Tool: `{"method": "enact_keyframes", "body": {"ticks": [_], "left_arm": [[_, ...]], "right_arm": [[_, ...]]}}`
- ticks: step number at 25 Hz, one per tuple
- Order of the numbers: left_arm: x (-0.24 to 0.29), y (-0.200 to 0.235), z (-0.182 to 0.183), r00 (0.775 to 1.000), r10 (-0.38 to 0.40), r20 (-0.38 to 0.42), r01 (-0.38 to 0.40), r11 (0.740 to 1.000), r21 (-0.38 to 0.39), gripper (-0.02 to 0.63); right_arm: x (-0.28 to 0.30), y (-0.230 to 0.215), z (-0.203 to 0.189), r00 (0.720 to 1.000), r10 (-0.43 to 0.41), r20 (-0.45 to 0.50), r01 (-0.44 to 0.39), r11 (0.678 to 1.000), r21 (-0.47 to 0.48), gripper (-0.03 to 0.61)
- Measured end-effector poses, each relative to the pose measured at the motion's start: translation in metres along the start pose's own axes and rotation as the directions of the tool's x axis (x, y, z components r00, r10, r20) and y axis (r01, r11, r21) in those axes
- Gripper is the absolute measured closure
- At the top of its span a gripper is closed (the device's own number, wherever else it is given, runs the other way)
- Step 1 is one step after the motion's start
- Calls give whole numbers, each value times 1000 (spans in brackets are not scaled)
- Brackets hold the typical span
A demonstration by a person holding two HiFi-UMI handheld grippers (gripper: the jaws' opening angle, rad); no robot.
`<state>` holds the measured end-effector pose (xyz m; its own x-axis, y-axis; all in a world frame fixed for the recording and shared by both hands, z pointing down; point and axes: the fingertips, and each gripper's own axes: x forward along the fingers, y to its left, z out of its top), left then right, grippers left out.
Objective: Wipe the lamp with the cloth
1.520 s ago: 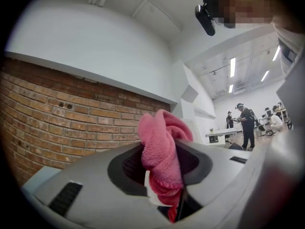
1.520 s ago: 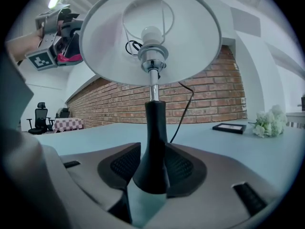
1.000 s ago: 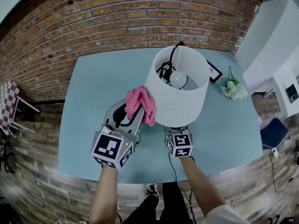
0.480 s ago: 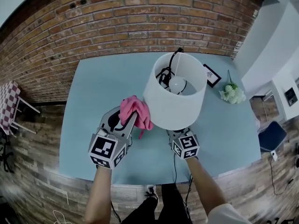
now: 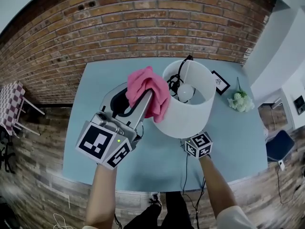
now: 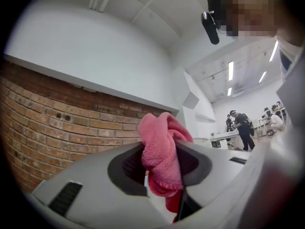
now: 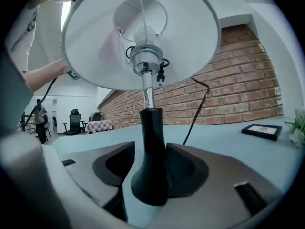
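The left hand-held gripper (image 6: 164, 185) is clamped on a bunched pink cloth (image 5: 148, 87), which bulges out above the jaw tips. In the head view the cloth sits at centre frame, up against the top rim of the white shade (image 5: 183, 116) on its left side. That placement suggests the wipe is meant to run along the rim or down the shade's outer face.

The lamp (image 7: 143, 56) stands on the pale blue table (image 5: 95, 94), right of centre, with its bulb (image 5: 186, 92) visible down inside the shade. Below the shade, the right hand-held gripper (image 7: 152, 175) has the lamp's black stem (image 7: 151, 142) between its jaws. Those jaws have just been opening and now stand wide. The pads seem to be off the stem, though the right one sits very close to it. It looks placed there to steady the lamp against the cloth's push.
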<state>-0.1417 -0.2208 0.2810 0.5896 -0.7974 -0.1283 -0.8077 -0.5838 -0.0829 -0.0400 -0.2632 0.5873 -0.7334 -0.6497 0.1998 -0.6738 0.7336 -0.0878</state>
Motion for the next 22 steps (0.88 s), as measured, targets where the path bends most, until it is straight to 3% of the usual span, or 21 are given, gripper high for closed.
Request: {"method": "enact_keyframes", "body": {"ticks": [2,5,9,15,22], "left_arm": [[9,-2,-9,999,-16,-34,17,1000,17,463],[12,-3,-24,997,-22,-73,25,999,33,456],[5,-1,-51,992,-31,-119,34,999,29,456],[-6,1,-93,987,-29,-157,22,999,-45,456],[-21,-4,-125,974,-23,-227,16,999,-32,457]], "right_arm": [[3,0,0,1000,1,0,-1,1000,-5,353],[4,-3,0,1000,-1,9,1,1000,-4,424],[5,-6,1,999,3,39,-4,999,34,412],[8,-8,-3,999,11,36,-12,999,34,407],[8,-10,-2,999,15,42,-16,1000,25,403]]}}
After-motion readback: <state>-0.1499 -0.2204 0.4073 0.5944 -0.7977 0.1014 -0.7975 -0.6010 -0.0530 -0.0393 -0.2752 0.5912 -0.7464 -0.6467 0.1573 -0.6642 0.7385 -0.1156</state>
